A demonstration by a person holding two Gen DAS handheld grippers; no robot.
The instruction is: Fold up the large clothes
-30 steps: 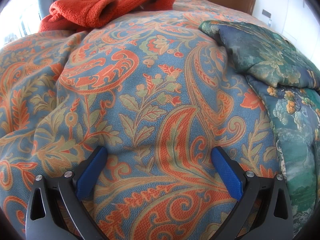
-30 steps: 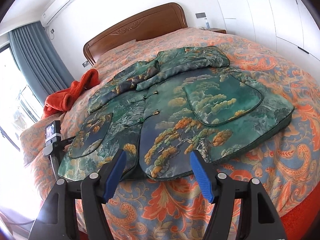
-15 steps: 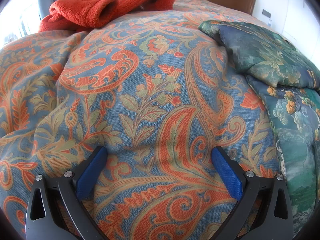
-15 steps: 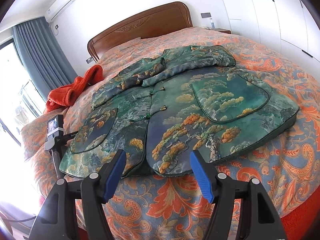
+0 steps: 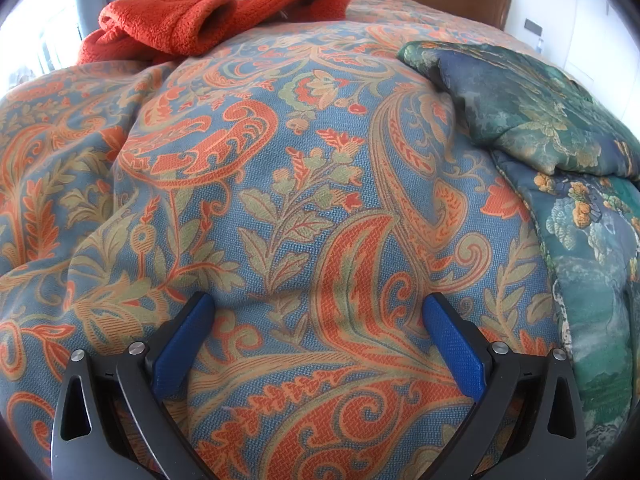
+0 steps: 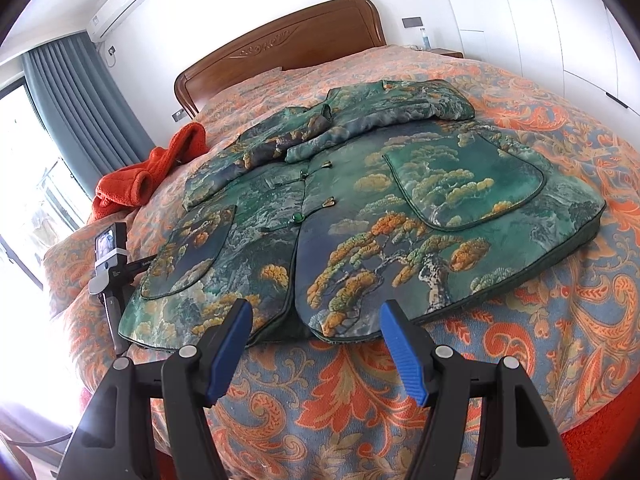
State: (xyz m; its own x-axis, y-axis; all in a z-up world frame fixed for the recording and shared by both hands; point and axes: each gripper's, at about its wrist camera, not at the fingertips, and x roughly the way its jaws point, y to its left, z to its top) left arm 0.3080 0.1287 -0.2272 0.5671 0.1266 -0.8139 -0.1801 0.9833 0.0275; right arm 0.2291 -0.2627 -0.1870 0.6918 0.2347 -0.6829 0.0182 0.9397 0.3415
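Observation:
A green padded jacket (image 6: 360,216) with a pine-tree print lies flat on the bed, front up, both sleeves folded across its chest. In the right wrist view my right gripper (image 6: 316,314) hovers open just in front of the jacket's hem, nothing between its blue pads. In the left wrist view my left gripper (image 5: 318,308) rests open low over the bedspread (image 5: 260,220), with the jacket (image 5: 560,184) off to its right. The body of the left gripper (image 6: 110,264) shows by the jacket's left edge in the right wrist view.
An orange fleece garment (image 5: 208,16) (image 6: 148,176) lies bunched at the bed's far left. A wooden headboard (image 6: 280,44) stands behind. Grey curtains (image 6: 76,112) and a bright window are at the left, white wardrobe doors (image 6: 540,20) at the right.
In the right wrist view the jacket has slid slightly down and right, so my right gripper has shifted a little. The left wrist view is unchanged.

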